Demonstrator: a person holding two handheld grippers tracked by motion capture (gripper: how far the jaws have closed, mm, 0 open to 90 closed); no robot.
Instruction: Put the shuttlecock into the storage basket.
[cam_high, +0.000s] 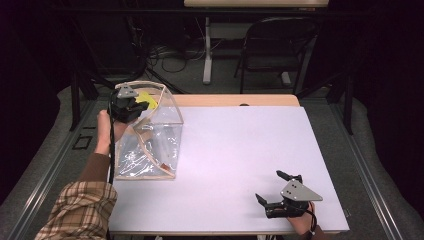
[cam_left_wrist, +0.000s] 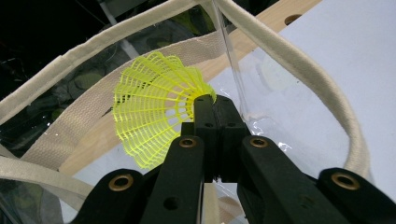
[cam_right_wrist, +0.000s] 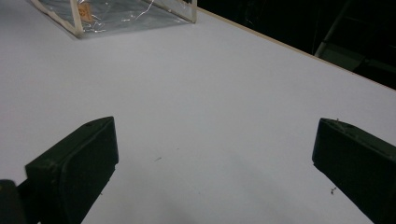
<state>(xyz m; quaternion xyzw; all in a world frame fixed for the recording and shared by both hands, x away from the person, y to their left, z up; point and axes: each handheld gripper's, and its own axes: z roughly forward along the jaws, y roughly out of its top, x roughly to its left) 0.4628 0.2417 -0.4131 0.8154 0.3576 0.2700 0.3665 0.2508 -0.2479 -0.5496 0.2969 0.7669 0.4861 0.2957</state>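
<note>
One yellow shuttlecock (cam_left_wrist: 156, 116) is hanging over the open mouth of the clear bag (cam_high: 165, 137), with the left gripper (cam_left_wrist: 215, 103) pinching it right at the base of its mesh skirt, jaws pressed together on it. That is looking like the place to take hold: the plastic lattice is probably featherlight and springy, likely crumpling if squeezed. The right gripper (cam_high: 274, 187) is resting near the front edge of the table (cam_high: 240, 145), jaws spread wide, gripping nothing.

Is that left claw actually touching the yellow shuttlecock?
Touching. In the left gripper view, the left gripper has its jaws shut on the base of the shuttlecock, above the clear bag.
</note>
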